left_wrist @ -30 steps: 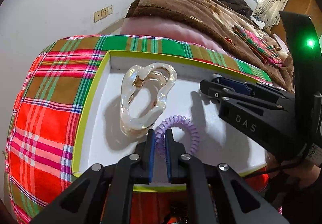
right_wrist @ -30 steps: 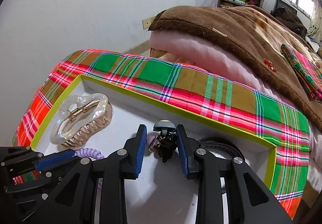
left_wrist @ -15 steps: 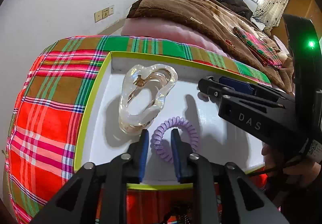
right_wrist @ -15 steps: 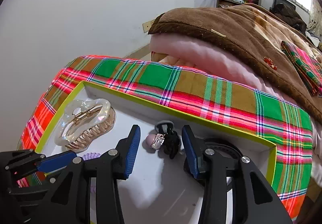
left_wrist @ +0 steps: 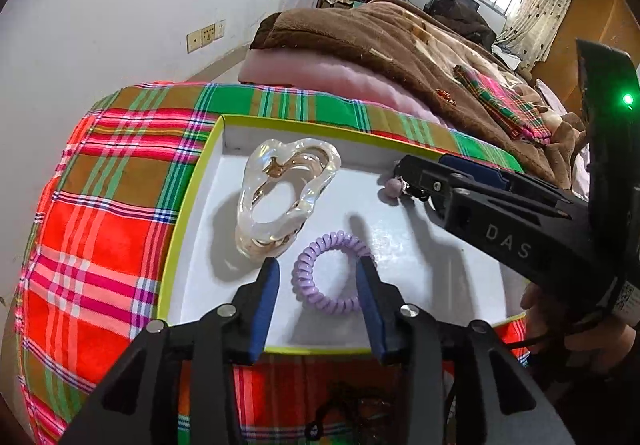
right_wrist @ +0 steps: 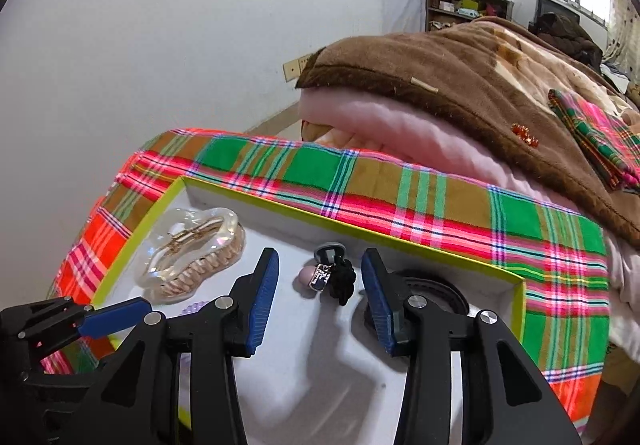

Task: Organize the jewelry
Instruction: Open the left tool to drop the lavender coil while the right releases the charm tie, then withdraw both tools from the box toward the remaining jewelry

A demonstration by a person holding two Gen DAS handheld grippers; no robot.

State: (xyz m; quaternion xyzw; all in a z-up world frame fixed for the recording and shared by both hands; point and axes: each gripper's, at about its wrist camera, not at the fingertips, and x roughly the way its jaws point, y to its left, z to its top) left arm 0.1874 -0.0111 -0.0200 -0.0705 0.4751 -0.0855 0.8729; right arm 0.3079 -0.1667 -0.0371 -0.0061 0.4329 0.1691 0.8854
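A white tray with a lime rim [left_wrist: 188, 205] lies on plaid cloth. In it are a clear hair claw [left_wrist: 286, 197], a purple spiral hair tie [left_wrist: 332, 271] and a small charm cluster [right_wrist: 328, 277] with a pink bead, a silver tag and a black tuft. My left gripper [left_wrist: 319, 277] is low over the tray, its jaws opening. The hair tie lies flat between them, and the pads are off it. My right gripper [right_wrist: 320, 269] is open just short of the charm cluster, not touching it. A black ring [right_wrist: 436, 291] is partly hidden behind its right finger.
The plaid cloth [right_wrist: 400, 197] covers the surface around the tray. A brown blanket [right_wrist: 460, 77] over a pink quilt [right_wrist: 380, 129] rises behind it, and a white wall stands at the left. A dark cord [left_wrist: 348, 409] lies on the cloth below the tray's near rim.
The left jaws went from shut on the purple hair tie to spread apart, leaving it on the tray. The right jaws widened off the charm cluster and drew back a little.
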